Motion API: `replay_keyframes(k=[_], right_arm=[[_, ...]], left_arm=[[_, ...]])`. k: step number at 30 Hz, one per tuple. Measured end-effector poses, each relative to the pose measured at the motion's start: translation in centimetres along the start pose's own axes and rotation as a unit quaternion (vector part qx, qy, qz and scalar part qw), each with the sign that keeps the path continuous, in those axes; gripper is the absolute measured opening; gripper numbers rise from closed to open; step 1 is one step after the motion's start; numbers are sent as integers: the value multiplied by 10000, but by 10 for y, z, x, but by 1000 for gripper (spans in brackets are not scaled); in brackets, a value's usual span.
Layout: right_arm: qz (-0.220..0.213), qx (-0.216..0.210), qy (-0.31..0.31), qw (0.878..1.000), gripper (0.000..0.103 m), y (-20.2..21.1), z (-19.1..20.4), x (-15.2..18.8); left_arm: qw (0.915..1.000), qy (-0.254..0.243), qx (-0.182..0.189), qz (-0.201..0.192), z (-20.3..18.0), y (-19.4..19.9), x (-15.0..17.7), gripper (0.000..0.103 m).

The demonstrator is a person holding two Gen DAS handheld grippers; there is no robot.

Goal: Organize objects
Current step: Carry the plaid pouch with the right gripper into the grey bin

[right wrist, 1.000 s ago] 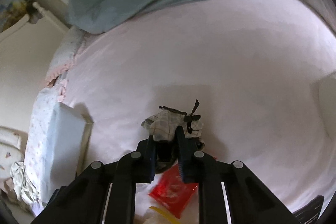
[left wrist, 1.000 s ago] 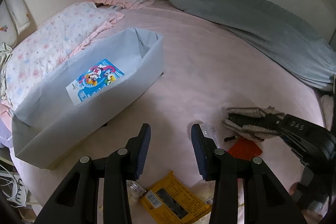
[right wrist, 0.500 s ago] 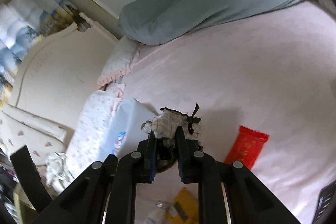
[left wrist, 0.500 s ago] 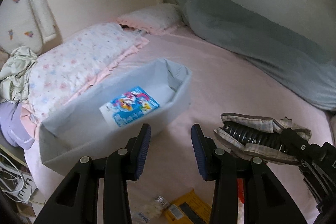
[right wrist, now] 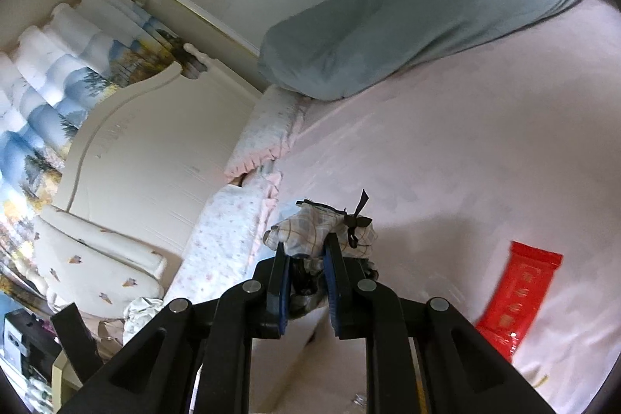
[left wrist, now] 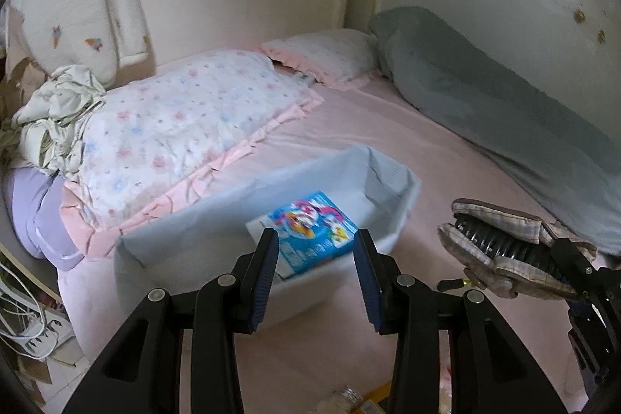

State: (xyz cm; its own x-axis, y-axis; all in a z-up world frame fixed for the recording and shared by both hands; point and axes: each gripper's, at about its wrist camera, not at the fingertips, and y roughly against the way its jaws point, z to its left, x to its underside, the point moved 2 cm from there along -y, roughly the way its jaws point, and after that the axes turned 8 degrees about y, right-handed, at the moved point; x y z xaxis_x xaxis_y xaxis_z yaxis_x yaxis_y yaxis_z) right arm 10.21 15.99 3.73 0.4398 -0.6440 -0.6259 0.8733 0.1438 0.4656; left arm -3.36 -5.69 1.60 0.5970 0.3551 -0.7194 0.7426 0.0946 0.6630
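My right gripper (right wrist: 306, 255) is shut on a plaid fabric pouch (right wrist: 322, 231) with a black bow, held up above the pink bed. The same pouch (left wrist: 500, 239), showing a dark ribbed inside, hangs at the right of the left wrist view, level with the bin. My left gripper (left wrist: 316, 266) stands open and empty over the near wall of a pale blue fabric bin (left wrist: 392, 189). A colourful cartoon booklet (left wrist: 310, 224) lies inside the bin. A red packet (right wrist: 520, 290) lies on the sheet at the right.
Floral pillows (left wrist: 174, 134) and a grey-blue bolster (left wrist: 485, 103) line the head and far side of the bed (left wrist: 349, 119). Crumpled cloth (left wrist: 58, 103) sits at the left edge. Cables (left wrist: 23, 328) lie on the floor. Small packets (left wrist: 349, 398) rest near the lower edge.
Both grippers rose and tilted up, bringing the headboard into view. The pouch was lifted off the sheet and carried left towards the bin. The left gripper moved over the bin's near wall.
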Motion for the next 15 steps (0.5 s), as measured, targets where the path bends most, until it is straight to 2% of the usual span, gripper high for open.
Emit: replay_keyframes(k=[3,8,15], right_arm=[[14,-51,68,10000,16,-10,7,-1],[19,40,460,9989,16,-27,28,-3],[125,-38,779,9969,16,-58,58,-1]], left_arm=[[9998,160,-61,-65,15,-2,-7,40],[9986,314,-398,-126,39,-12,-17,40],[9942,936,-524,58,86,-28,-26,40]])
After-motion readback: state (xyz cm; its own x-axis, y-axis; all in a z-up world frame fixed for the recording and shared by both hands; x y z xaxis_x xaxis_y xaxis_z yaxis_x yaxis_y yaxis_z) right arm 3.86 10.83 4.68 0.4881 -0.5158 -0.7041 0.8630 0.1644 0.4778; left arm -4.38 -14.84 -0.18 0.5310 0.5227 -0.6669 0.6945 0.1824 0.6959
